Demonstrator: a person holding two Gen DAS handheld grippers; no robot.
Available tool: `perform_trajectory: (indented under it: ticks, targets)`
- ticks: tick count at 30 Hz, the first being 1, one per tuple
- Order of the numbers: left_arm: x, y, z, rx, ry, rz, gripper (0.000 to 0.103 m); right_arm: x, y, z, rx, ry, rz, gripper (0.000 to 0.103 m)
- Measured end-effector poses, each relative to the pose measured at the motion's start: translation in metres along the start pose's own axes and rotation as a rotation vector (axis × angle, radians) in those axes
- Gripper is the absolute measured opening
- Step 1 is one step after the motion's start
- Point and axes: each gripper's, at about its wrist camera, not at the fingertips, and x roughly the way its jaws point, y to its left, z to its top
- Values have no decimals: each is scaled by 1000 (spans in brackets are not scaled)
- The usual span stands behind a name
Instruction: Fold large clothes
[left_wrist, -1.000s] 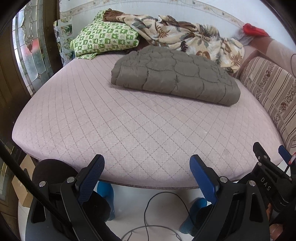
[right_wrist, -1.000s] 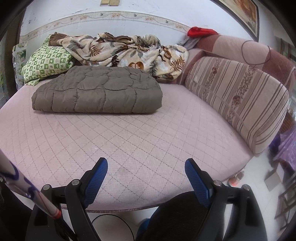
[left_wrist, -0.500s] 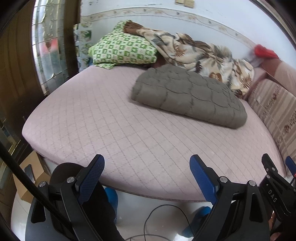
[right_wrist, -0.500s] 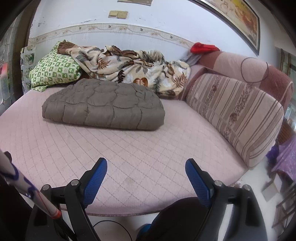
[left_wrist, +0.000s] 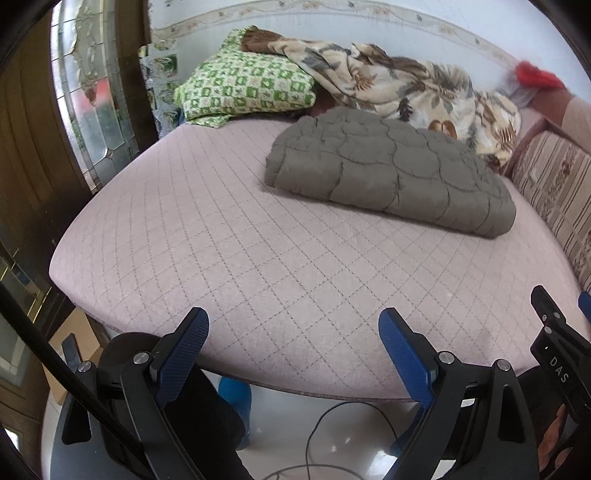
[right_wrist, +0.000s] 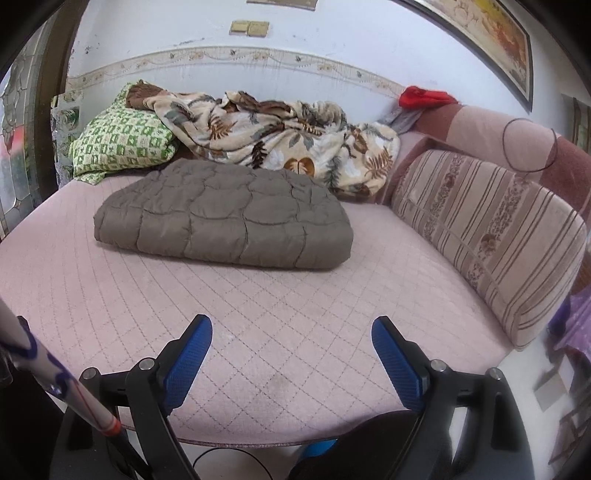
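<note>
Both the left claw (left_wrist: 293, 343) and right claw (right_wrist: 291, 350) are hanging wide open and empty off the near edge of the pink quilted bed (right_wrist: 258, 317), probably because the grey-brown quilted padded garment (right_wrist: 225, 218) is already lying folded near its far edge.

The only readable text is "DAS", white letters on the black right hand-held gripper (left_wrist: 557, 365).

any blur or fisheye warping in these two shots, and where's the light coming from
Left wrist view: strong fisheye bend, the pink bed edge bows into a curve; the red cloth at the far corner is smeared, and the stained-glass window glows bright. Right wrist view: same barrel warp, soft even light, no hard shadows under the grey quilted garment; the right edge is blurred.
</note>
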Motion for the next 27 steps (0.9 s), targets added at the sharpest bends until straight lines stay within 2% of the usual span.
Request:
perform_trajectory:
  ticks: [7,14,27]
  targets:
    - [26,-14,9,48,62,-6,93,28,-11,-5,36,58,-11,91]
    - [40,-30,18,111,74,-3,93,42,-15,-4,40,73,-21,91]
    - [70,-33,24,136,137,-9,93,60,-4,-1,16,82,-3,91]
